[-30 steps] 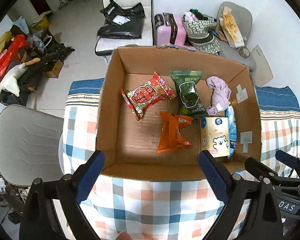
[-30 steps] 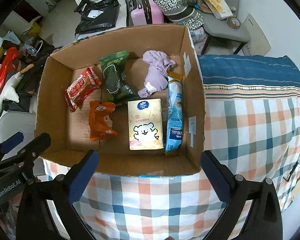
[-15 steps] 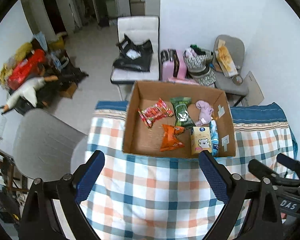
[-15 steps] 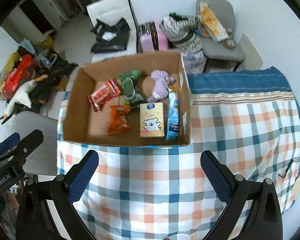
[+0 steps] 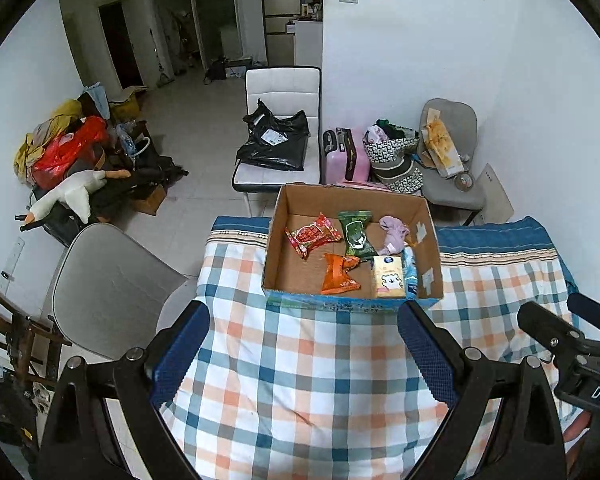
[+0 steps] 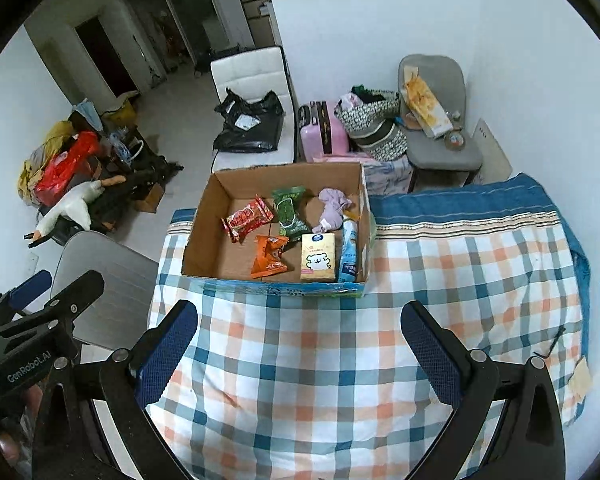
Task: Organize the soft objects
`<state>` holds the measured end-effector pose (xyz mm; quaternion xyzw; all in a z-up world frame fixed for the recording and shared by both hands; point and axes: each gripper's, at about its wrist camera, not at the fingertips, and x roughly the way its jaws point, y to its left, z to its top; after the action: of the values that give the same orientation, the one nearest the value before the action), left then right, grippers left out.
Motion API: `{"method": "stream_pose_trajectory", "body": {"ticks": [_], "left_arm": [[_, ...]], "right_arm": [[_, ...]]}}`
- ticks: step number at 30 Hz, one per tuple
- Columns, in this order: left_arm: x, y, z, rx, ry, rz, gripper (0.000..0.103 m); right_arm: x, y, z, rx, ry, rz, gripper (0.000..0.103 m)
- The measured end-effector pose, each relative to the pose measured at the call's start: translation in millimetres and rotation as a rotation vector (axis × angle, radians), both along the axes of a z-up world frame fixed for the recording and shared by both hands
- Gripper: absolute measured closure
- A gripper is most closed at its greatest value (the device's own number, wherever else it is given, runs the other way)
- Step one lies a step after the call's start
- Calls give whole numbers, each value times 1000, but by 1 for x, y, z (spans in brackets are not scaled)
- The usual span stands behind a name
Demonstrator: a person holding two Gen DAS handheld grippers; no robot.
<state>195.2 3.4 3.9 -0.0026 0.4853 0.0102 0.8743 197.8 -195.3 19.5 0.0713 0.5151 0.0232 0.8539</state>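
Cardboard box point(image 5: 352, 300) holding gathered soft packets on checked worktop point(image 5: 300, 380); left hand-held gripper point(image 5: 304, 356) and right hand-held gripper point(image 6: 300, 354) spread wide, empty, hovering apart.

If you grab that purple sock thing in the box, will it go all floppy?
Probably yes. The purple cloth lies crumpled and folded on itself in the cardboard box, so it likely droops from whichever end is pinched. It looks thin, so probably light. Being bunched rather than round, it seems unlikely to roll, though a push may just drag it along.
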Motion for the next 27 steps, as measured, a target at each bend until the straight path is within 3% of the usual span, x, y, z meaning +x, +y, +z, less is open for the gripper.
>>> {"method": "stream_pose_trajectory", "body": {"ticks": [10,27], "left_arm": [[-27,-2,21,2,-31,-2,7],[-46,-4,41,19,-84,1,7]], "right_arm": [[-36,1,39,-28,-62,18,0],[-62,-9,66,-28,-116,16,0]]}}
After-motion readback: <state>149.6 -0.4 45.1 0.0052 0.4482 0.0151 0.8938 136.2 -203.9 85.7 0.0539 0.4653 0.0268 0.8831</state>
